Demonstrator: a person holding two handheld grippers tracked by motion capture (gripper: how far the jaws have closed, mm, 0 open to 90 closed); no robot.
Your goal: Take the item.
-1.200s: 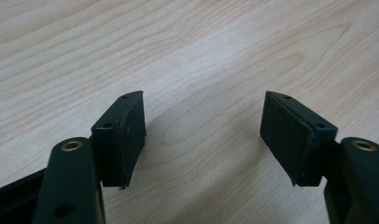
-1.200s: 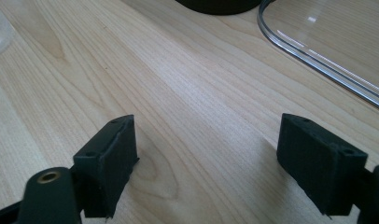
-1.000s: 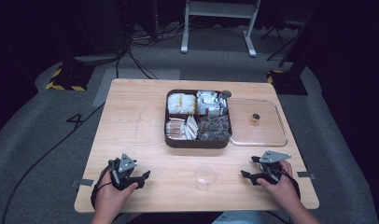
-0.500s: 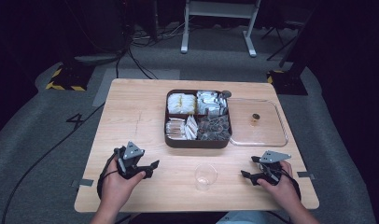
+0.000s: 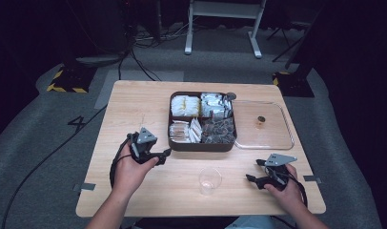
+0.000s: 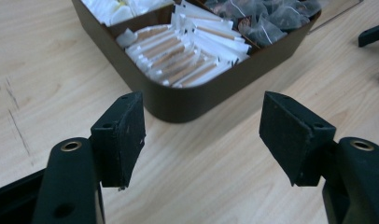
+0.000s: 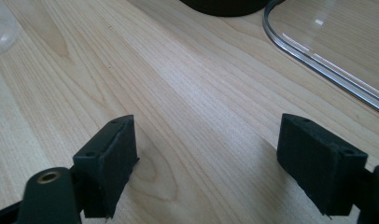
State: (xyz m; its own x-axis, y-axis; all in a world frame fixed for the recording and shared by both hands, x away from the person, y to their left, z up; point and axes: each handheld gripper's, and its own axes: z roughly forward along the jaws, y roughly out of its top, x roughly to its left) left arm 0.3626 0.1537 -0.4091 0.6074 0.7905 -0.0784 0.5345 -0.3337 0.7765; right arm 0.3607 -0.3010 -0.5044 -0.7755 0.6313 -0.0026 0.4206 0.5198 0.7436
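Since the dark brown four-compartment tray [image 5: 202,144] sits mid-surface with its white paper sachets [image 6: 187,51] in the near-left compartment, it lies straight ahead of the left claw [image 5: 166,153], jaws apart and empty. The right claw [image 5: 252,171], also apart, rests farther off, by the clear plastic lid [image 5: 277,143].

Table brightly lit, surroundings dark; close jaws look slightly soft, perhaps defocused.

A single figure "4" [image 5: 78,123] is marked in dark strokes on the grey floor [image 5: 48,143] left of the table in the high view. No other text, label or brand is legible.
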